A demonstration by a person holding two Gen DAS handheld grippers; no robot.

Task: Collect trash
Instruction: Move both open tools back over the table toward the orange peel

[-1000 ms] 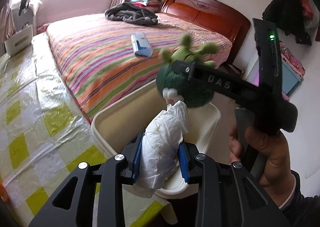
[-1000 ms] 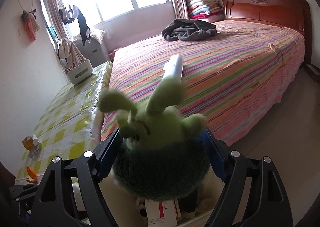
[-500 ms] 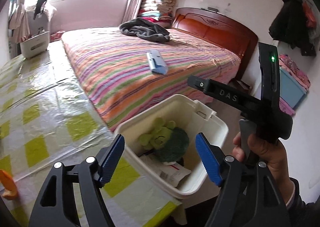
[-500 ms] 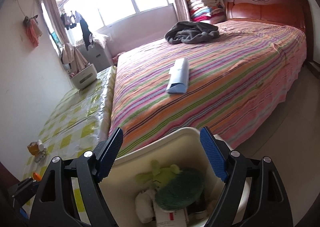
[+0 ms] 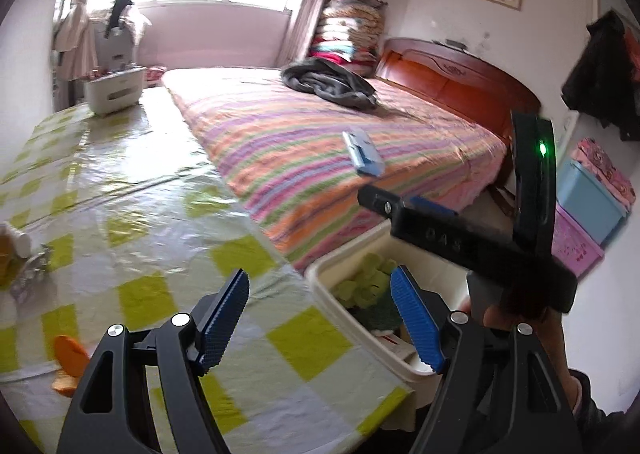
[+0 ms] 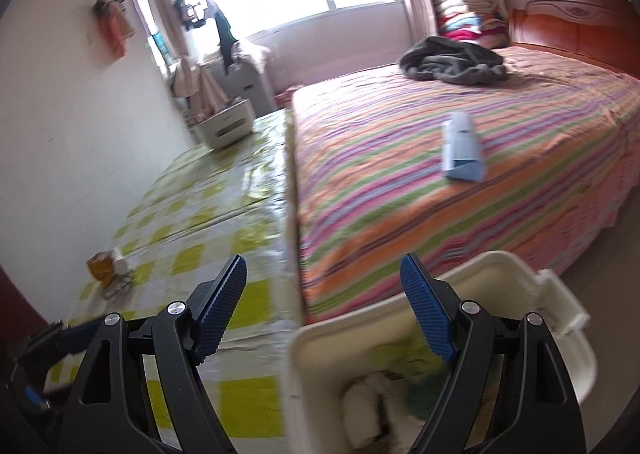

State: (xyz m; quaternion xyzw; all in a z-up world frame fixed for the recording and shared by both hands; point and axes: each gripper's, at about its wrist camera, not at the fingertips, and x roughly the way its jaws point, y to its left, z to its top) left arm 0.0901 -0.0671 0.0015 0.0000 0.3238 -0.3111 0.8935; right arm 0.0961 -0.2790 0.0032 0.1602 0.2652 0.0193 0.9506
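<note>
1. Left gripper [image 5: 320, 318]: jaws spread wide, just been opening, nothing between the 2 blue ribbed pads [image 5: 224, 320].
2. Pointed forward and tilted downward in the left wrist view.
3. Right gripper [image 6: 324, 312]: jaws wide apart, nothing between its 2 blue pads [image 6: 428, 312].
4. Seen from the left wrist camera as a black body with a green light, gripped low on its handle by the right hand [image 5: 520, 324].
5. Dark sleeve at that wrist.

Cream bin [image 6: 504, 266] — yellow-checked tablecloth [image 5: 140, 214] — striped bedspread [image 5: 312, 142].
</note>
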